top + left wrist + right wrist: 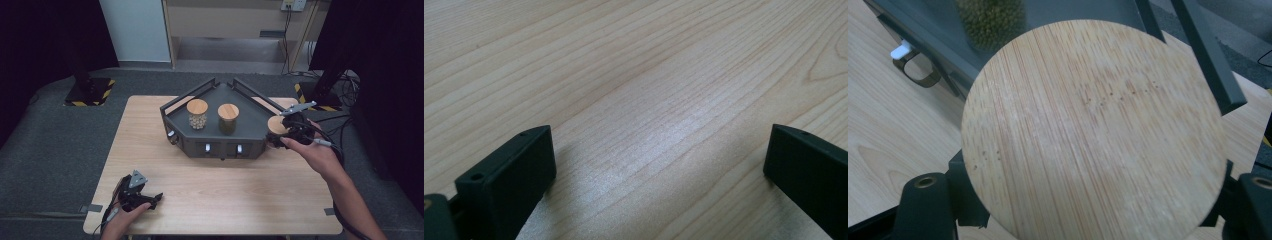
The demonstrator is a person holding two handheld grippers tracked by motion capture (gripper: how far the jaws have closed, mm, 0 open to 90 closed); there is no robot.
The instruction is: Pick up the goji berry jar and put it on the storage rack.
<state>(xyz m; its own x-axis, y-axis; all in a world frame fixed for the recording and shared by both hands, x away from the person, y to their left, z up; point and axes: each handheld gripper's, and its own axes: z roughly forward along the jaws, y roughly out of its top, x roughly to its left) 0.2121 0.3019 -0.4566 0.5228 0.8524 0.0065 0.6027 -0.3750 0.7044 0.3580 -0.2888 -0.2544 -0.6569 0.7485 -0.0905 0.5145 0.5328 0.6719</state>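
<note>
held thing: jar with a round bamboo lid (276,125), gripped in the right gripper (280,136) – lid face (1093,130) turned flat toward the right gripper view's camera, glass body hidden beneath it
right gripper: jaws closed in on the jar from both sides below the lid, one black jaw at each lower corner of the right gripper view; jar carried at the right front corner of the rack
rack: dark corner-shaped shelf rack (250,131) at the far middle of the tabletop (220,190), rails along its two back sides
already on the shelf: jar of pale round pieces (197,114) at shelf left, jar of dark green contents (228,119) just beside it at shelf middle
key relation: free shelf floor lies to the left of and slightly beyond the held jar – right of the green jar, inside the right rail (1198,50); judged next move a short carry inward over the front edge, then down
long axis: jar appears upright, lid on top; worth keeping so for a flat landing
nearer hand: right, by far
left gripper: resting low at the tabletop's near left corner (145,199), jaws wide apart over bare wood (649,100), holding nothing – well apart from the rack
risk: judged a clip of the lid against the right rail
</note>
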